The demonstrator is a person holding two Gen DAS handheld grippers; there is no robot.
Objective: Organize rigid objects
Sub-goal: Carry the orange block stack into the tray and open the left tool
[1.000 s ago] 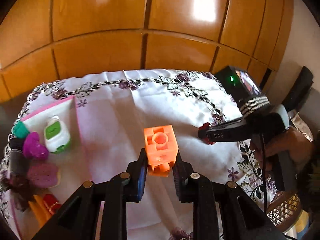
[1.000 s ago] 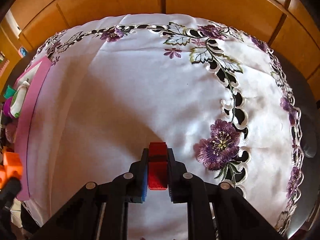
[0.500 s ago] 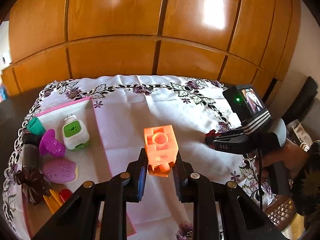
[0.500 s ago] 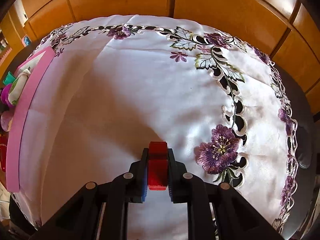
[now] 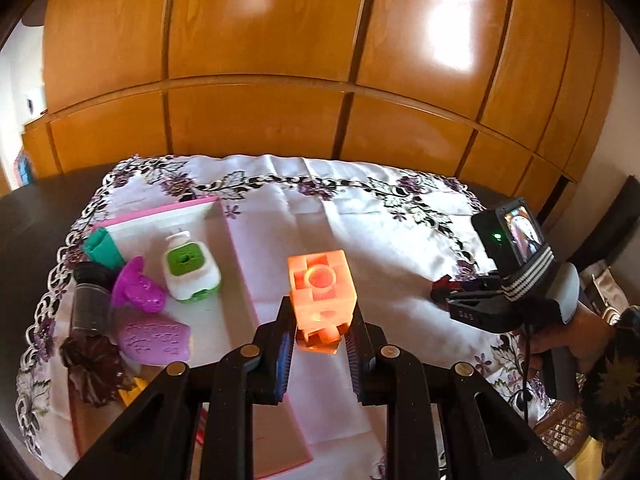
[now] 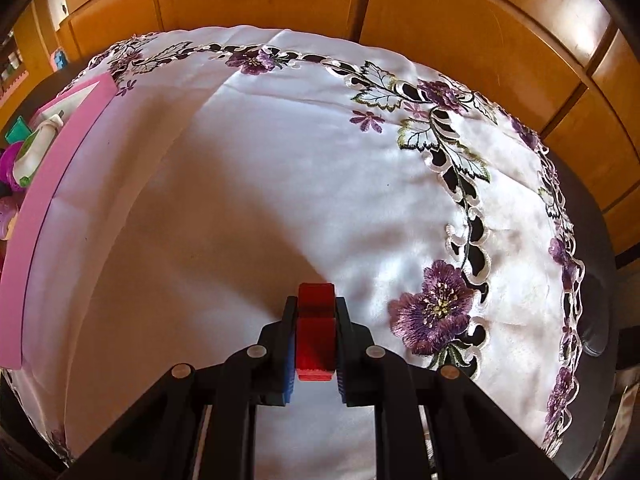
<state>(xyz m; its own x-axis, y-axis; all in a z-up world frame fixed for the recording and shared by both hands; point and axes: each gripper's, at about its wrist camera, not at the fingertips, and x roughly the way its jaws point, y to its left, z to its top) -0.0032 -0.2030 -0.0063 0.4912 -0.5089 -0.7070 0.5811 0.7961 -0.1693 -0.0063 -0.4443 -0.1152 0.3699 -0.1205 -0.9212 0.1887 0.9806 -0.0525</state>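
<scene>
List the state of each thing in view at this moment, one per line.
left hand-held gripper: shut on the orange block
orange block: held, lifted off the tablecloth
right hand-held gripper: shut on the red block
red block: clamped between the pads
pink tray: on the tablecloth, holding several toys
green-and-white toy: standing in the tray
tablecloth: spread flat, middle bare

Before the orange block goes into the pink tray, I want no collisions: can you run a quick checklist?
1. Left gripper shut on orange block: ok.
2. Right gripper shut on red block: ok.
3. Pink tray has bare floor near its right wall: ok.
4. Green-and-white toy clear of that spot: ok.
5. Cloth between block and tray free of objects: ok.
6. Block's underside: cannot tell.
</scene>
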